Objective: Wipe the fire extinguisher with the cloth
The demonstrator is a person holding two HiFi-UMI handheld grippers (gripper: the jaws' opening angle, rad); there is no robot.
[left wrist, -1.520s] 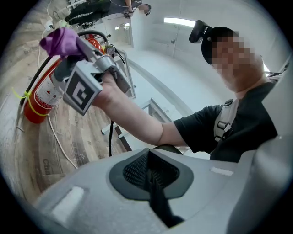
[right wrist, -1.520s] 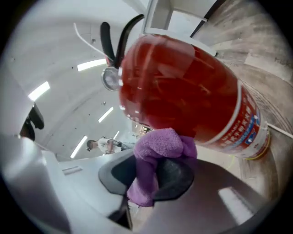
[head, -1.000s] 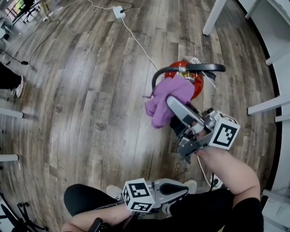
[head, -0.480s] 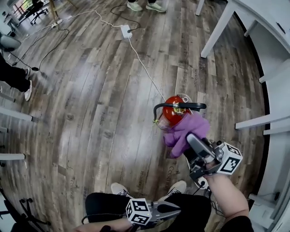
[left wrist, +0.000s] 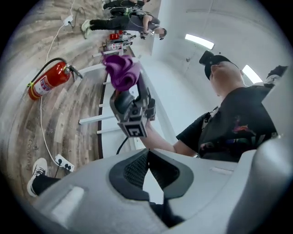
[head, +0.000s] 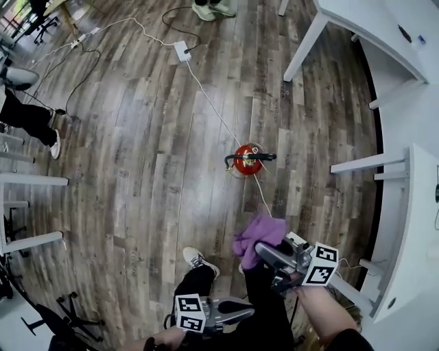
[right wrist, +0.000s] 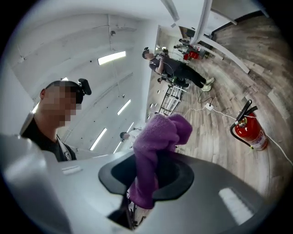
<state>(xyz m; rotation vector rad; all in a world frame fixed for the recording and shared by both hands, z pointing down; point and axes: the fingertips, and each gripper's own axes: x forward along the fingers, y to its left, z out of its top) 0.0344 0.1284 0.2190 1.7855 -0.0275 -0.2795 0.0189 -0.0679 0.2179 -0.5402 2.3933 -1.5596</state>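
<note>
**A:** Which way is the fire extinguisher (head: pixel 247 159) standing?

**B:** Upright on the wood floor (head: pixel 137 171), with its long axis vertical. The head view looks almost straight down on it and shows a red dome. Its black lever (head: pixel 264 156) points toward the white worktop (head: pixel 370 27) on the right, and a black hose (head: pixel 228 162) curls off the opposite side.

**A:** And the cloth?

**B:** The purple cloth (right wrist: pixel 155 137) is well apart from the extinguisher and not touching it. The right gripper (right wrist: pixel 143 183) has its jaws clamped on the cloth, which bunches up above them. The left gripper (left wrist: pixel 148 157) is held low beside the person's legs. Its jaws are pressed together at the tips with nothing between them.

**A:** What can't you make out?

**B:** In the head view the cylinder is hidden beneath its own head. The gripper views show its side, but the label print is too small to read. A pair of shoes (head: pixel 204 9) is cut off by the top edge.

**A:** The count?

**B:** One extinguisher near the person, one cloth and two grippers. One white cable (head: pixel 212 101) runs from a power strip (head: pixel 182 49) to beside the extinguisher.
</note>
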